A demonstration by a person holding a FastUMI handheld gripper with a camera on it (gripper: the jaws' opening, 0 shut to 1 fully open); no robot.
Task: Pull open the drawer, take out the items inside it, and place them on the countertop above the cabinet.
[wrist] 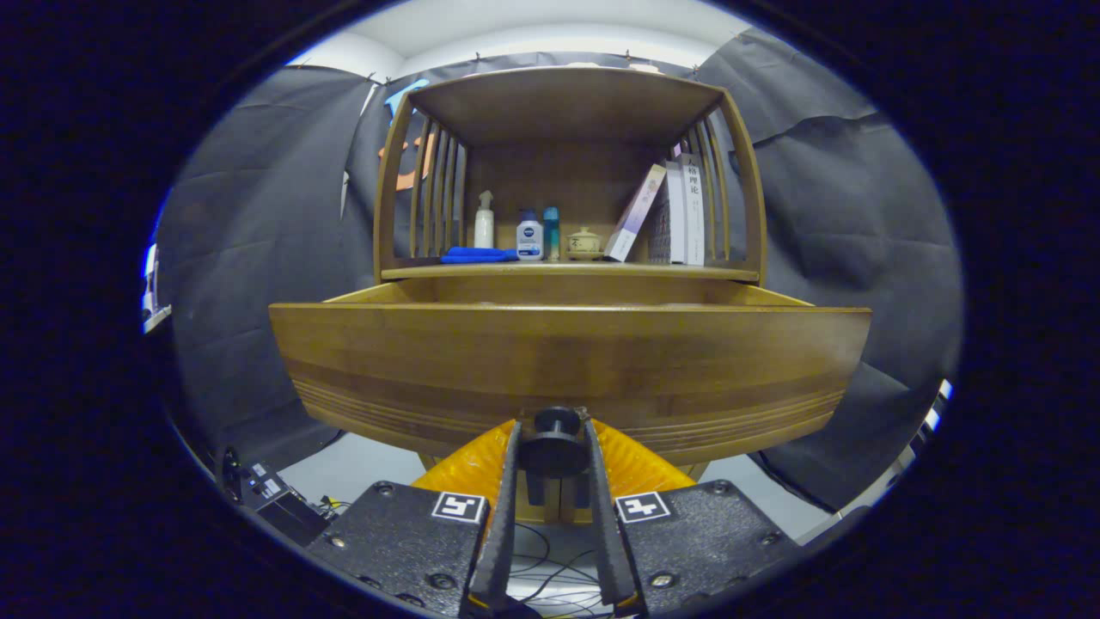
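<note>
The wooden drawer (pixel 567 361) stands pulled out toward me from the cabinet, its broad front panel close ahead. Its round dark knob (pixel 556 438) sits low on the panel, between my fingers. My gripper (pixel 554 434) is shut on the knob, one finger pressing each side. The drawer's inside is hidden behind its front panel. Just above the drawer lies the countertop (pixel 567 270), the floor of an open wooden shelf.
On the countertop stand a blue cloth (pixel 478 254), a white spray bottle (pixel 485 222), two small bottles (pixel 530 238), a small lidded pot (pixel 584 243) and several books (pixel 675 215) leaning at the right. Dark boxes and cables (pixel 275 499) lie on the floor at lower left.
</note>
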